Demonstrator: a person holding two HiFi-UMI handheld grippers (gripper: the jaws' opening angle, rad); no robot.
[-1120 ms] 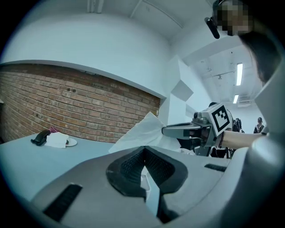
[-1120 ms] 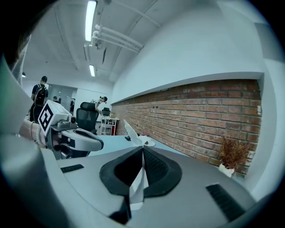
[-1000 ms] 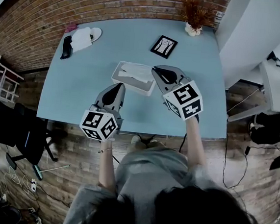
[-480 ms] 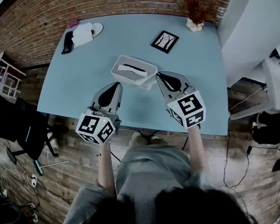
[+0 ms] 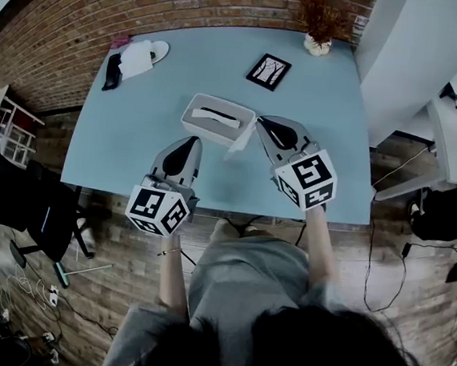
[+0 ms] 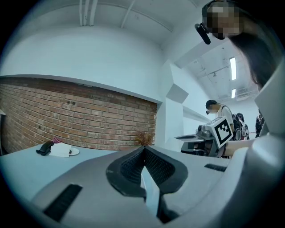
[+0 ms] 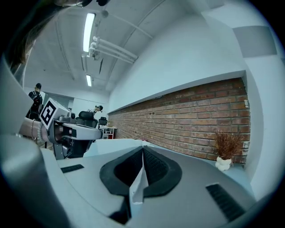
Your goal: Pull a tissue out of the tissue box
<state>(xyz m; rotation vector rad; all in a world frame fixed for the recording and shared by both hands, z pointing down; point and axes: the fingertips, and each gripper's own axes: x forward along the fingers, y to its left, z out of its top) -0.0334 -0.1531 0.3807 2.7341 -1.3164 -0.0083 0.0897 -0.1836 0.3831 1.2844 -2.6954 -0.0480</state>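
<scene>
Head view, step: I am in the pull itself. My right gripper [image 5: 259, 126] is clamped on a thin white paper tissue [image 5: 235, 145] that trails from its tips toward the near corner of the pale grey rectangular tissue box [image 5: 195, 125].
Head view, box: it sits mid-table, just beyond both grippers, with more tissue showing in its top slot.
Head view, left gripper [image 5: 191, 141]: it hangs near the box's near side without touching it, jaws together.
Head view, next move: I judge the sheet is not yet clear of the box. It needs a smooth draw away from the slot, and the light box may slide along with it, so my free gripper could steady it.
Head view, surface: a light blue rectangular table top [image 5: 127, 148]. A black-framed picture [image 5: 269, 70], a dried plant in a white pot [image 5: 317, 34] and a white folded cloth on a small plate [image 5: 138, 55] lie toward the far edge, well apart from the box.
Head view, room: a red brick wall [image 5: 91, 20], a wooden plank floor [image 5: 110, 247] and a black chair [image 5: 40, 216] to my left.
Left gripper view, jaws: the black ribbed pads meet at the tip. A pale sliver shows low in the seam, and I cannot tell what it is.
Right gripper view, jaws: they are closed on the tissue, with a white fold pinched between the pads and hanging down the seam.
Right gripper view, room: long ceiling tube lights [image 7: 88, 31] overhead.
</scene>
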